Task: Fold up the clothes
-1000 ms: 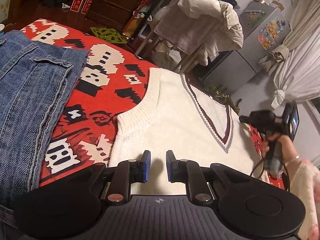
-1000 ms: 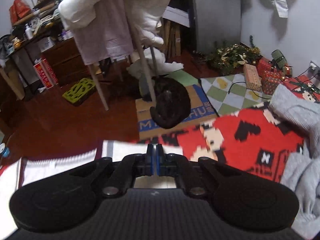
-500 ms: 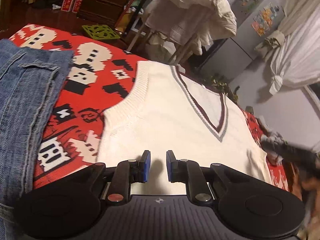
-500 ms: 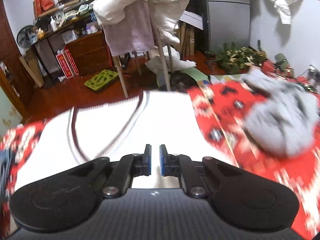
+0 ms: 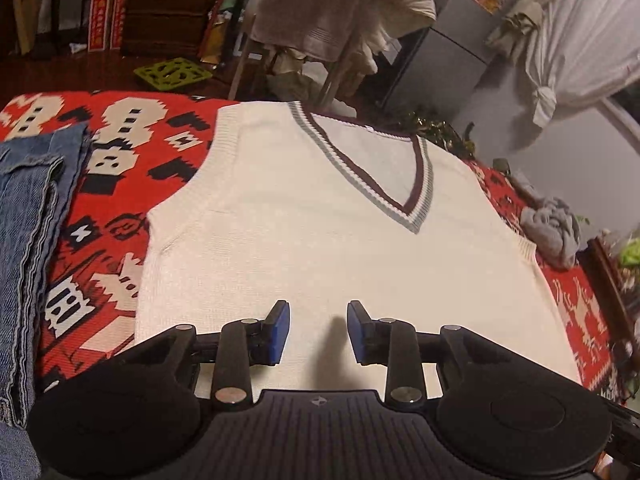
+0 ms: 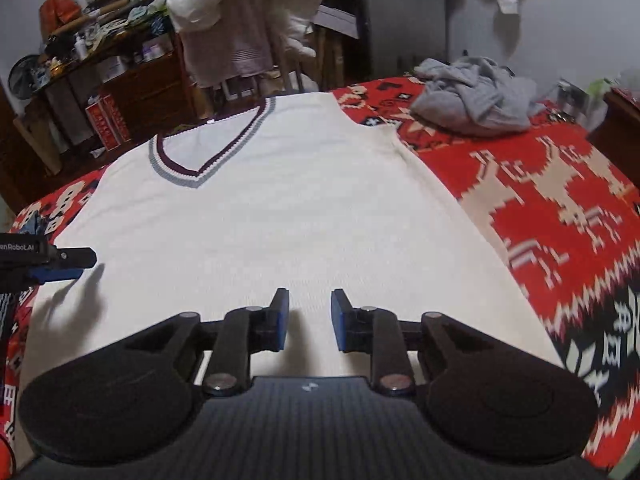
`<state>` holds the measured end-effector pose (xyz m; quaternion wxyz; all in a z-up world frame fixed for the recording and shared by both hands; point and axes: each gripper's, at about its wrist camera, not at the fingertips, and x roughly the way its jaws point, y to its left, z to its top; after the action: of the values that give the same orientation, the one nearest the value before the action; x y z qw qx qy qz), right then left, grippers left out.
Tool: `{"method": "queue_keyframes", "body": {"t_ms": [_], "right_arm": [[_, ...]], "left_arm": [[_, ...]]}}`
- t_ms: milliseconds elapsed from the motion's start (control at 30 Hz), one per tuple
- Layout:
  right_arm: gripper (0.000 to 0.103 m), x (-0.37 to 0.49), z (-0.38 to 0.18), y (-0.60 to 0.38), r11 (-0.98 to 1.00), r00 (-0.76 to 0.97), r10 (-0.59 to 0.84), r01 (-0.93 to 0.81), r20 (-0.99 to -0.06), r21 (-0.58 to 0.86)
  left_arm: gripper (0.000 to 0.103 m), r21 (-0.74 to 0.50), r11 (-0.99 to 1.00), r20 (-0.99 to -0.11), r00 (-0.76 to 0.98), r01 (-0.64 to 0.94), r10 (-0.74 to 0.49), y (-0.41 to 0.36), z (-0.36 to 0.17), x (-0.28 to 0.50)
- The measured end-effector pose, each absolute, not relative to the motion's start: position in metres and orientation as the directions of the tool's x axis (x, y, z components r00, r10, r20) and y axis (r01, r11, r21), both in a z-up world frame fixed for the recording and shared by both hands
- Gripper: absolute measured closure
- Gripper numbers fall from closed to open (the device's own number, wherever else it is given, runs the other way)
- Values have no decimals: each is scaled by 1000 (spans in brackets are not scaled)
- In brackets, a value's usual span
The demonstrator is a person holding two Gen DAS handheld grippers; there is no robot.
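A cream knit vest point(image 5: 320, 248) point(image 6: 272, 220) with a maroon and grey V-neck lies flat, face up, on the red patterned blanket point(image 5: 116, 208) point(image 6: 560, 208), neckline away from me. My left gripper point(image 5: 318, 330) hovers open over the vest's lower part, nothing between its blue pads. My right gripper point(image 6: 308, 318) is open too, above the vest's lower middle, and holds nothing. The left gripper's fingers point(image 6: 60, 266) poke in at the left edge of the right wrist view, by the vest's side.
Folded blue jeans point(image 5: 28, 216) lie left of the vest. A crumpled grey garment point(image 6: 476, 96) point(image 5: 554, 228) sits on the blanket's far right. Beyond the bed stand a chair draped with clothes point(image 5: 332, 20), a wooden dresser point(image 5: 168, 12) and a grey fridge point(image 5: 452, 40).
Both grippers swung round to face the vest from its hem end. The right gripper went from shut to open; the left one opened wider. The vest now lies flat and centred.
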<state>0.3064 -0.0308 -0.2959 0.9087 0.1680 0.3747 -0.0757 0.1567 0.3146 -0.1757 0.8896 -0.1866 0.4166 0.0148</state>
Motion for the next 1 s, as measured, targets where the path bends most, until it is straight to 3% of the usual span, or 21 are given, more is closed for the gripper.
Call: {"method": "queue_keyframes", "body": {"t_ms": [1000], "right_arm": [[76, 318, -254, -38, 916, 714, -72, 324, -697, 238]], "left_arm": [[71, -303, 945, -727, 671, -122, -146, 307, -157, 152]]}}
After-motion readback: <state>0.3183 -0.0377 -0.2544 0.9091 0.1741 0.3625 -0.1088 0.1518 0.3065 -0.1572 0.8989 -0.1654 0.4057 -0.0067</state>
